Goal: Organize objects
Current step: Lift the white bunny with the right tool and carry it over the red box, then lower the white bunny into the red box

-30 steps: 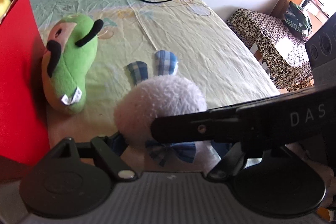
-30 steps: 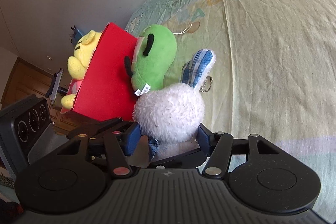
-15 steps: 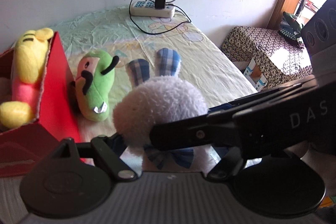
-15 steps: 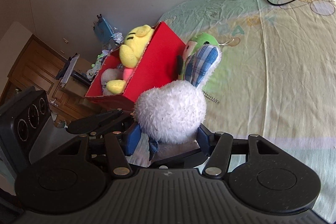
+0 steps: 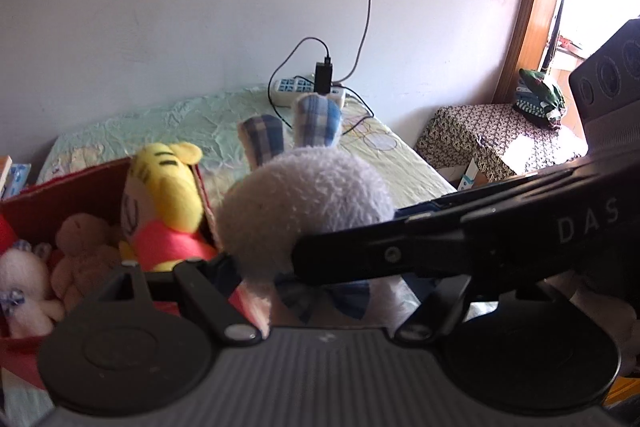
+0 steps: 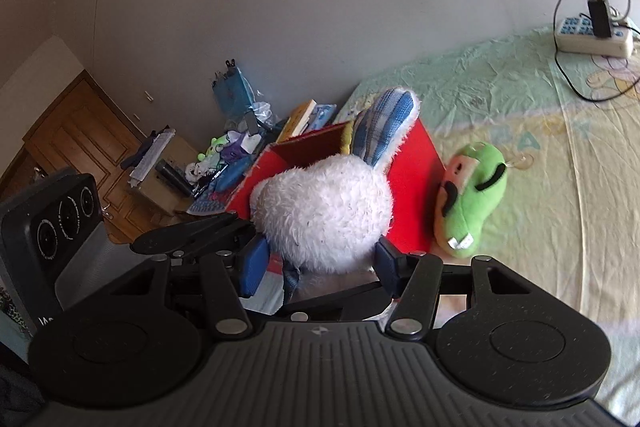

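Observation:
A white fluffy rabbit plush with blue plaid ears is held in the air by both grippers. My left gripper is shut on its body. My right gripper is shut on it too, blue pads on both sides, and crosses the left wrist view. The rabbit hangs above the near right corner of a red box. The box holds a yellow tiger plush, a tan bear and a small white plush. A green plush lies on the bed beside the box.
The bed has a pale green and yellow sheet. A power strip with charger and cable lies at its far end by the wall. A cluttered desk stands past the box. A patterned stool stands right of the bed.
Both grippers have lifted the rabbit up and moved it left, from the bed beside the green plush to above the red box. The box interior has come into view.

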### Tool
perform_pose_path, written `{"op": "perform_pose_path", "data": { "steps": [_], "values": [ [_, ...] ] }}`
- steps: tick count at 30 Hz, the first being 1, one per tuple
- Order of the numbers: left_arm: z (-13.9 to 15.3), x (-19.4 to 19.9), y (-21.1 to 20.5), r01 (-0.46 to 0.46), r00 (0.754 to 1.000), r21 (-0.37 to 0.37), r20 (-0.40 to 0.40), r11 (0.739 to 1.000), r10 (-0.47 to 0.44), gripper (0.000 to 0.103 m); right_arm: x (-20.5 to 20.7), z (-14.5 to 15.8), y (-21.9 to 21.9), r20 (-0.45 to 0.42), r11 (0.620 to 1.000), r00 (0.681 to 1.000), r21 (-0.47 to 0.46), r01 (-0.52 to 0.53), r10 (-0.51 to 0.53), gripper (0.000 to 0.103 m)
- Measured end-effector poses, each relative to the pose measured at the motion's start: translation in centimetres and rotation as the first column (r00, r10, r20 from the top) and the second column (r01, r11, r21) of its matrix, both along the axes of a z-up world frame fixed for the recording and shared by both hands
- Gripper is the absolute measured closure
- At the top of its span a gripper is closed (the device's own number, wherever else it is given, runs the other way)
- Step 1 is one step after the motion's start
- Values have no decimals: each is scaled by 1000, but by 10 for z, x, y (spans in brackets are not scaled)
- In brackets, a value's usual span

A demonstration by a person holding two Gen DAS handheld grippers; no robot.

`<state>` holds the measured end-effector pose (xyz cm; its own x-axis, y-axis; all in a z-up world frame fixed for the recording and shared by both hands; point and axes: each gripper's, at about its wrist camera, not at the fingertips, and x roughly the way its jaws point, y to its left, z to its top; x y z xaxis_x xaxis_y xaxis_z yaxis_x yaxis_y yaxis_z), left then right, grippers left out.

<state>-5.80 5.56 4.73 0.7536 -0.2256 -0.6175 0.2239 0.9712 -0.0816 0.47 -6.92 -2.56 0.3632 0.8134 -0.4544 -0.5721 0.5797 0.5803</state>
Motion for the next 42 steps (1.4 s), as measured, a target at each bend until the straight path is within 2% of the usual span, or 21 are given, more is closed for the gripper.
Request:
{"op": "perform_pose_path", "data": {
  "steps": [5, 12, 20, 25, 34, 42],
  "values": [
    [22, -5, 47, -2, 997, 15, 74, 1000, 1, 24, 3, 20, 47, 79, 1000, 997, 5, 8, -8, 44],
    [28, 6, 109, -20, 996, -1, 83, 1000, 20, 23, 19, 24, 110, 133, 1000, 991, -17, 19, -16, 44],
    [5, 32, 150, -43, 998, -13, 35, 999, 44, 20, 38, 9, 155, 124, 995, 992, -92, 37, -26, 45],
    [-20, 48, 164, -58, 998, -28, -33, 998, 57, 20, 47, -10, 170, 91, 988, 995, -147, 56, -43, 46],
    [-52, 66, 173, -60, 991, -28, -123, 998, 57, 20, 58, -34, 182, 24, 968, 995, -228, 103, -100, 46],
    [-69, 68, 176, -70, 983, -35, -174, 997, 63, 18, 62, -43, 194, 12, 948, 996, -304, 93, -94, 45]
  ]
}}
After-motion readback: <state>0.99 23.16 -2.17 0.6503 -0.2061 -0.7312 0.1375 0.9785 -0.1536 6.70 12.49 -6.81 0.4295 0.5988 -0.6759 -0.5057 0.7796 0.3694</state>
